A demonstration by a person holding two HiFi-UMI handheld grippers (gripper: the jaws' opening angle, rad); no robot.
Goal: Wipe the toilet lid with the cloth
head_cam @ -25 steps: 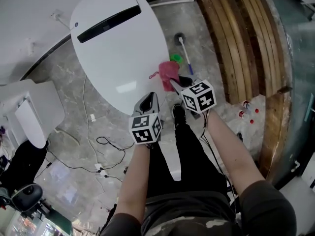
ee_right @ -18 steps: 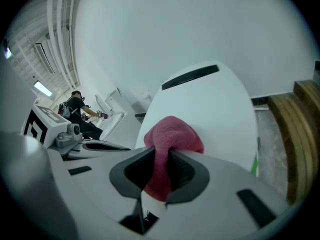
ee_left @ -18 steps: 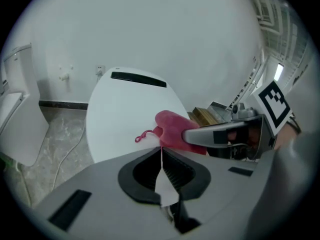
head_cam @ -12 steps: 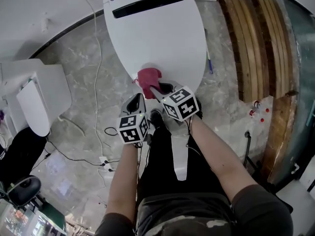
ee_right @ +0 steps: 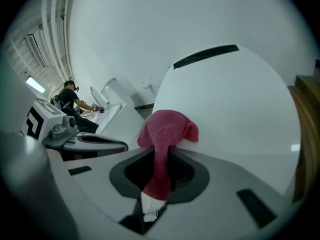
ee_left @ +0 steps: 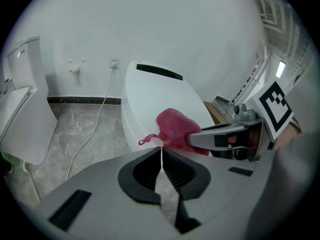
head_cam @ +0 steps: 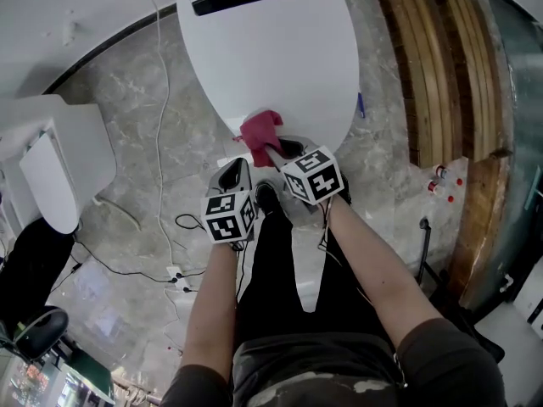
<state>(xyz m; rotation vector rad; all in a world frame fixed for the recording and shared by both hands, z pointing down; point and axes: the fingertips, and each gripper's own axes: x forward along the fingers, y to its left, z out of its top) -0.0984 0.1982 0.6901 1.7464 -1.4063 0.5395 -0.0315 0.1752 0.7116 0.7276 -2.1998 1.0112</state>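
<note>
A white closed toilet lid (head_cam: 271,53) fills the top middle of the head view. A pink cloth (head_cam: 260,129) rests on its near edge, pinched in my right gripper (head_cam: 271,147), whose jaws are shut on it. In the right gripper view the cloth (ee_right: 165,134) bunches on the lid (ee_right: 235,99) just past the jaws. My left gripper (head_cam: 235,170) hangs shut and empty beside the lid's front, left of the right one. In the left gripper view its jaws (ee_left: 161,154) meet with nothing between them, and the cloth (ee_left: 172,129) shows ahead.
A second white toilet (head_cam: 51,176) stands at the left. Cables (head_cam: 161,100) trail over the marble floor. Wooden steps (head_cam: 445,66) rise at the right, with small bottles (head_cam: 441,181) at their foot. A dark chair (head_cam: 34,329) is at bottom left.
Both grippers have swung left from beside the toilet to its front edge. The cloth, earlier hanging over the floor, now lies on the lid's near edge.
</note>
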